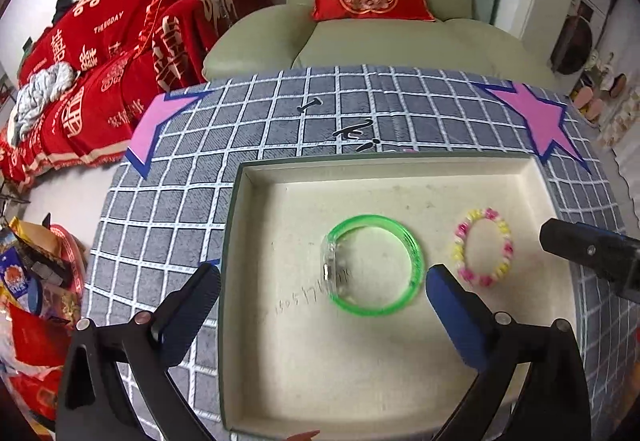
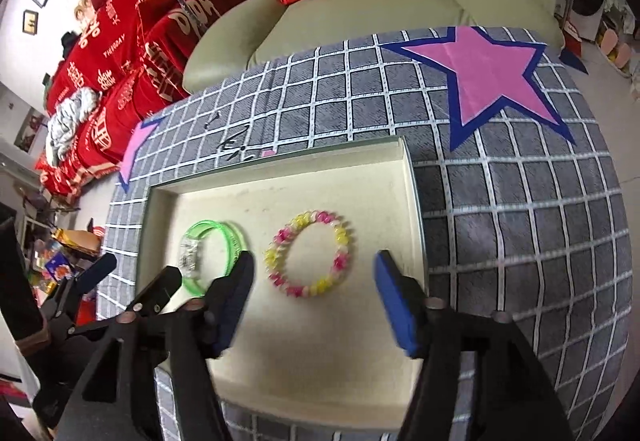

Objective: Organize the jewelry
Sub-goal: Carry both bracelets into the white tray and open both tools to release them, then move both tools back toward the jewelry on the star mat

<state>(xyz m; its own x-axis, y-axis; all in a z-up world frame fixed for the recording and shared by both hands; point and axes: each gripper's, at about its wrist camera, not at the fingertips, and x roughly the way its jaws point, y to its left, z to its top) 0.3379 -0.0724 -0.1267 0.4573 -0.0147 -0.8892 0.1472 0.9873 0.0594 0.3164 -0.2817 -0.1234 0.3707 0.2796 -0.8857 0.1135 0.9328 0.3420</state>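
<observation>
Both hand-held grippers point(image 1: 322, 293) point(image 2: 314, 273) wide open, empty.

Both fisheye views look forward and steeply down along their own fingers at the cream tray point(image 1: 256, 177) on the checked table point(image 1: 168, 201), close above it; the left view sits over the tray's left part, the right view over its right part; both face the green armchair point(image 1: 400, 41) beyond the table; they share the tray, the green bangle point(image 1: 416, 261), the beaded bracelet point(image 1: 508, 249), and the red sofa point(image 1: 120, 41) at far left.
</observation>
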